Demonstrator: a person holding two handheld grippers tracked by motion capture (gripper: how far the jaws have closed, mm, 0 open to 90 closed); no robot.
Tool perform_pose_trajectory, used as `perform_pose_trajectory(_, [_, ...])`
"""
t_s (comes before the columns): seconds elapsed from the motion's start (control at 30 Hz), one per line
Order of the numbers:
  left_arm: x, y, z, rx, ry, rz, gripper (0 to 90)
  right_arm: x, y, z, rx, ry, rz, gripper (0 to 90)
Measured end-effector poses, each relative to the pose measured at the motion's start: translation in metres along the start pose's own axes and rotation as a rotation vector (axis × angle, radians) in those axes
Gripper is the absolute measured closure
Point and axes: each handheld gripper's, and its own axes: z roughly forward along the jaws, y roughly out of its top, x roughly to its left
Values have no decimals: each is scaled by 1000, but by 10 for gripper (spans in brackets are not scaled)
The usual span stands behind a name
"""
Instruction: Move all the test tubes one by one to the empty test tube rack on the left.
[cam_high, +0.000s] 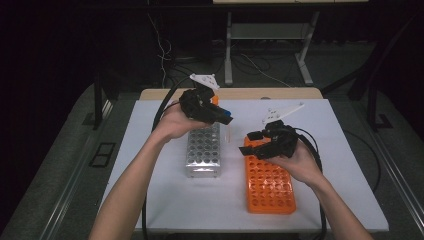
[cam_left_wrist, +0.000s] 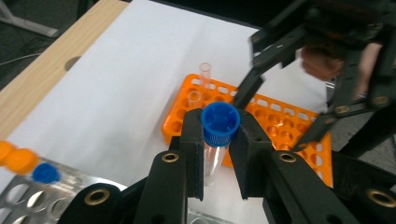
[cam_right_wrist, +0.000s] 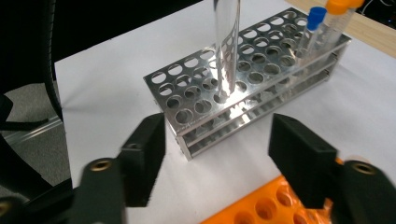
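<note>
A clear round tube with a ribbed blue cap (cam_left_wrist: 220, 122) hangs clamped between the left gripper's (cam_left_wrist: 217, 154) flat black pads, just beside the shiny perforated metal rack (cam_high: 203, 150). Beyond, over the orange plastic rack (cam_high: 269, 182), the right gripper (cam_right_wrist: 217, 156) stands parted, holding nothing

Lab bench: my white table (cam_high: 320, 150), steel rack (cam_high: 203, 150), orange rack (cam_high: 270, 182), capped tubes (cam_right_wrist: 327, 23).
</note>
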Motion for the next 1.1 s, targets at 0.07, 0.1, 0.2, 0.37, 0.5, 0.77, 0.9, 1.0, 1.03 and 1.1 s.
perform_pose_trajectory(0.07, [4, 0, -1, -1, 18, -10, 750, 1, -4, -5, -6, -12, 6, 275])
perform_pose_trajectory(0.1, [6, 0, -2, -5, 24, -13, 750, 1, -7, -7, -9, -19, 10, 240])
perform_pose_trajectory(0.2, [12, 0, -3, -14, 49, -27, 750, 2, -14, -15, -13, -26, 33, 112])
perform_pose_trajectory(0.37, [22, -2, -4, -18, 78, -50, 751, 2, -28, -27, -19, -49, 52, 3])
perform_pose_trajectory(0.5, [30, -4, -6, -34, 101, -76, 751, 1, -39, -39, -45, -60, 83, 3])
perform_pose_trajectory(0.77, [48, -8, -7, -47, 140, -115, 752, -1, -62, -53, -66, -69, 123, 3])
perform_pose_trajectory(0.9, [55, -11, -5, -40, 162, -125, 751, -3, -75, -59, -73, -79, 145, 3])
perform_pose_trajectory(1.0, [61, -14, -2, -44, 172, -135, 752, -4, -83, -65, -86, -86, 157, 3])
perform_pose_trajectory(1.03, [62, -14, -1, -39, 178, -133, 752, -4, -86, -66, -92, -89, 161, 3])
perform_pose_trajectory(1.1, [66, -16, 2, -38, 181, -137, 752, -4, -91, -69, -101, -89, 174, 3])
